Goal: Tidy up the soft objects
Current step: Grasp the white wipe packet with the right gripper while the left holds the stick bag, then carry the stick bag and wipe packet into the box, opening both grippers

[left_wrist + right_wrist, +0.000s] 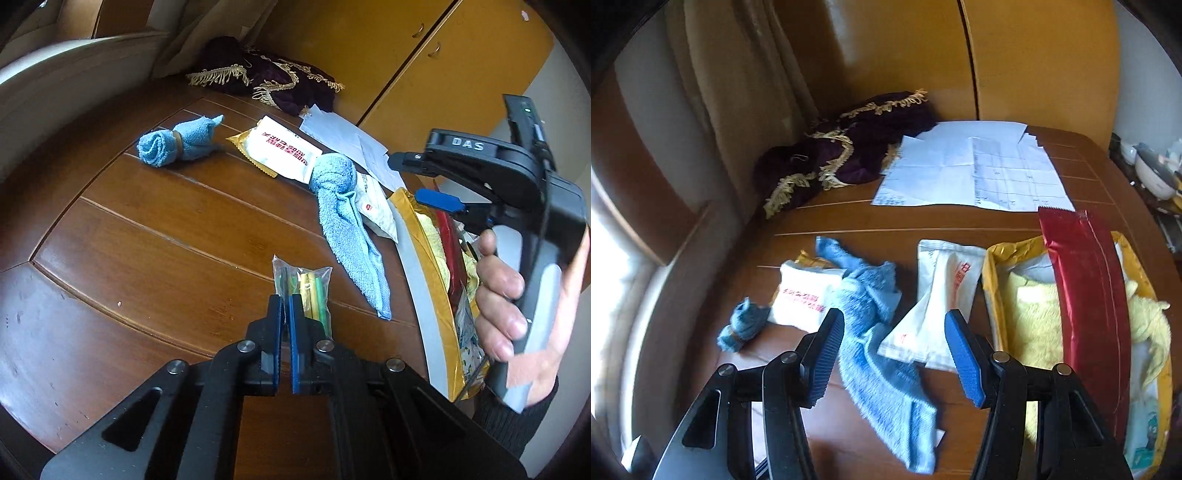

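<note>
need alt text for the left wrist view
The left gripper pinches a clear bag of coloured sticks above a wooden table. Beyond lie two blue towels, one rolled and one knotted.

A clear packet of green and yellow tubes [308, 295] stands upright, pinched between closed jaws. Beyond it a knotted blue towel [345, 218] trails its long tail toward the packet, its knot resting on a white sachet [284, 149]. Left of the sachet lies a small rolled blue cloth [177, 142], banded at its middle.
</note>
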Available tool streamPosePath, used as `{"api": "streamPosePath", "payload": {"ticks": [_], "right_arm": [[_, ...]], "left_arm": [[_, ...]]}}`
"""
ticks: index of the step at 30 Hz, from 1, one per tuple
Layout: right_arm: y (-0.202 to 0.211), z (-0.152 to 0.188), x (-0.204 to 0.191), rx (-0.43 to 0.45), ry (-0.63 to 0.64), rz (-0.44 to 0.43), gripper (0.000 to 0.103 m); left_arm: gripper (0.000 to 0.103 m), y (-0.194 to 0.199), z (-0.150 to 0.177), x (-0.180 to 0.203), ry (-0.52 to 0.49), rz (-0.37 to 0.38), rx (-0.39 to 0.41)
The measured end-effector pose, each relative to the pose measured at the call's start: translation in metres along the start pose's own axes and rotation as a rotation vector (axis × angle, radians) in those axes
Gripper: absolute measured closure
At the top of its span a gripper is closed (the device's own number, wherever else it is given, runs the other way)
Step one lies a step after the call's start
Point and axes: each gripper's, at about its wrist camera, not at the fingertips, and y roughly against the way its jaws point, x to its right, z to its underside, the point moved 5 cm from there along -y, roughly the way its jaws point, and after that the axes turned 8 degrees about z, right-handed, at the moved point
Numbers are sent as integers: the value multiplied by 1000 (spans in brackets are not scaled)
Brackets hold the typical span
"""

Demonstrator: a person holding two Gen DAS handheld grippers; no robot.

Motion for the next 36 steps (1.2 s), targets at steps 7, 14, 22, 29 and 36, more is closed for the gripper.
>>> {"api": "streamPosePath", "payload": {"ticks": [7, 14, 22, 29, 36], "right_arm": [[-49, -4, -1, -108, 23, 138, 70], [-66, 0, -2, -98, 46, 259, 72], [-28, -4, 1, 34, 20, 236, 89], [32, 0, 11, 155, -25, 90, 90], [75, 21, 39, 220, -38, -55, 90]], "left_arm": [[101, 5, -2, -5, 6, 16, 5], [101, 4, -2, -7, 11, 22, 0], [101, 1, -2, 0, 0, 11, -7], [101, -3, -3, 12, 1, 24, -21], [101, -6, -1, 38, -18, 54, -40]]}}
